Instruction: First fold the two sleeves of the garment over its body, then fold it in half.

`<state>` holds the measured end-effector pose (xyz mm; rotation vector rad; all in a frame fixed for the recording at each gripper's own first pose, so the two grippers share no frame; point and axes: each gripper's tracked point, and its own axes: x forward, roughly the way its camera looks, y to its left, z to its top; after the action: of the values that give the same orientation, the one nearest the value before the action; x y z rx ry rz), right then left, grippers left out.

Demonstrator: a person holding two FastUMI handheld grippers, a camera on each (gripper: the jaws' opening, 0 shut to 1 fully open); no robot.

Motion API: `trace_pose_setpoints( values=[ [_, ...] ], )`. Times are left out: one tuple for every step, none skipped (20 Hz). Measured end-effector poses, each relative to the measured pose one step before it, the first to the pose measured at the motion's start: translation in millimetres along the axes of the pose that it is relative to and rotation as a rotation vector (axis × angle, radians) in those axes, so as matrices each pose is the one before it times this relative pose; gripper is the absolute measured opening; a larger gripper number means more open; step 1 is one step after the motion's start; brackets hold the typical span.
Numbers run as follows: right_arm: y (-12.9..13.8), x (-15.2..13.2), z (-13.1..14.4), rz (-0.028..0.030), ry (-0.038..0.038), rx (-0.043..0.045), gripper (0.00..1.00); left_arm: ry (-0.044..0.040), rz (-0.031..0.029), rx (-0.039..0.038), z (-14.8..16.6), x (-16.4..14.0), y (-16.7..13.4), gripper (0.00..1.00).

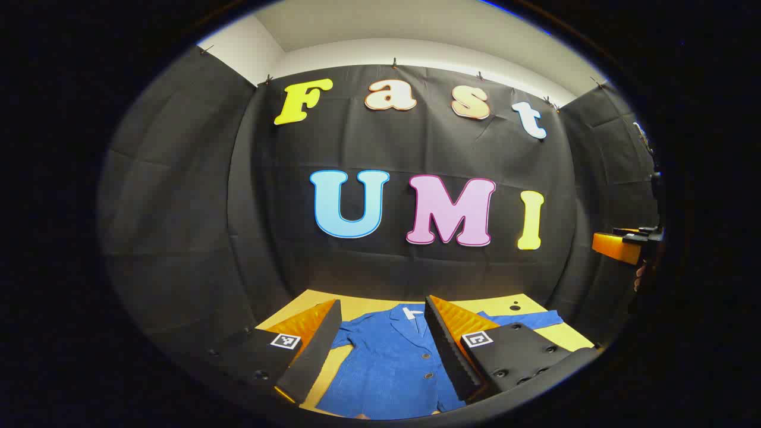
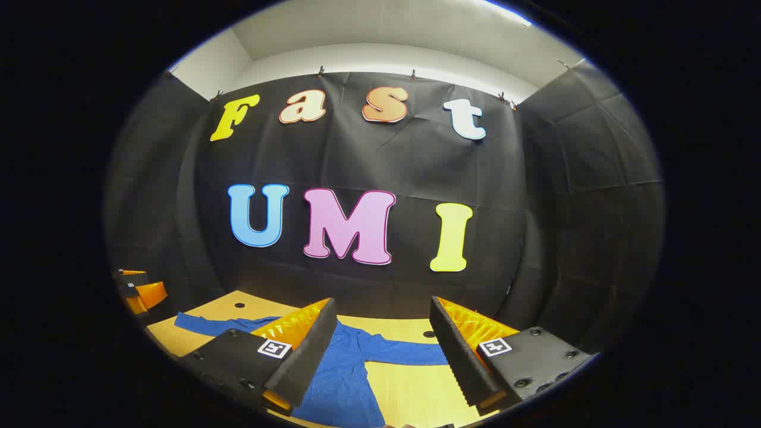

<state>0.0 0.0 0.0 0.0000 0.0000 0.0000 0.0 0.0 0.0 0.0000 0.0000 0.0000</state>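
Black cloth walls close in your booth on three sides, and below them a yellow wooden tabletop (image 1: 368,306) carries the blue shirt (image 1: 389,362), which lies flat and face up with its collar toward the back wall. In the left gripper view you see its button front running down between your left tongs (image 1: 380,348), with two buttons showing near the inner edge of one finger, and one sleeve (image 1: 523,320) stretched out flat across the tabletop toward the side. Your left tongs are spread wide and hold nothing; they hang above the shirt's chest, not touching the cloth as far as you can tell. At the far edge of that view, your other gripper (image 1: 624,244) hangs in the air, well apart from the shirt. In the right gripper view your right tongs (image 2: 380,351) are likewise spread wide and grip nothing, hovering over the shirt (image 2: 339,380), with one sleeve (image 2: 404,352) reaching out flat between the fingers and the opposite sleeve (image 2: 208,325) lying straight toward the far side. Near that sleeve's end, the left gripper (image 2: 140,291) shows at the view's edge. Both sleeves lie unfolded, clear of the shirt's body.
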Motion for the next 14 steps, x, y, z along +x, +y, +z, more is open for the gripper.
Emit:
trace_pose_setpoints(
  values=[
    [-2.40, 0.14, 0.78, -0.00361, -0.00180, -0.00216, 0.99, 0.00091, -0.00168, -0.00191, -0.39, 0.31, -1.65, 0.81],
    [-2.71, -0.07, 0.06, -0.00549, -0.00140, -0.00569, 0.98, 0.00001, -0.00160, 0.00176, 0.94, -0.28, -0.77, 0.81],
    [-3.36, 0.15, -0.15, -0.00496, 0.00123, -0.00605, 0.98, -0.00285, -0.00362, 0.00554, 1.31, 0.60, -0.56, 0.81],
    [-2.68, -0.21, -1.36, -0.00391, 0.00238, -0.00557, 1.00, -0.00389, 0.00065, 0.00778, 0.83, -1.43, -0.72, 0.81],
    [-1.40, 0.38, -0.72, -0.00092, 0.00378, -0.00300, 0.98, -0.00245, 0.00065, 0.00650, 1.22, -1.05, 0.43, 0.81],
    [-0.11, -1.63, -1.16, 0.00282, 0.00682, -0.00077, 0.98, -0.00270, 0.00255, 0.00257, 0.63, -0.49, 1.54, 0.81],
    [0.66, -0.75, -0.34, 0.00656, 0.00460, 0.00007, 0.98, -0.00132, 0.00026, -0.00063, 0.88, -2.07, 0.19, 0.81],
    [-2.01, 0.27, 0.78, -0.00091, -0.00004, -0.00029, 1.00, 0.00019, 0.00128, -0.00236, 1.16, -1.17, 0.39, 0.81],
    [-2.46, 0.27, 2.27, -0.00420, -0.00414, -0.00248, 1.00, -0.00039, 0.00308, -0.00332, 1.40, -1.08, 0.94, 0.81],
    [-0.76, 0.17, 2.43, -0.00188, -0.00637, -0.00241, 0.99, -0.00062, 0.00312, -0.00273, -0.15, -1.69, 1.27, 0.81],
    [-0.33, 0.11, 2.86, -0.00065, -0.00633, -0.00170, 0.98, -0.00112, 0.00282, -0.00057, 1.47, -1.69, 0.88, 0.81],
    [0.16, -0.73, 2.45, 0.00160, -0.00703, -0.00088, 0.99, -0.00452, 0.00219, 0.00234, 0.25, -2.28, 0.52, 0.81],
    [0.72, 0.39, 2.30, 0.00376, -0.00459, 0.00180, 0.98, -0.00555, 0.00315, 0.00782, 1.63, -2.83, 1.21, 0.81],
    [1.42, -0.07, 0.77, 0.00435, -0.00040, 0.00255, 0.99, -0.00139, 0.00291, 0.00689, 0.19, -1.67, 1.39, 0.81]
  ],
)
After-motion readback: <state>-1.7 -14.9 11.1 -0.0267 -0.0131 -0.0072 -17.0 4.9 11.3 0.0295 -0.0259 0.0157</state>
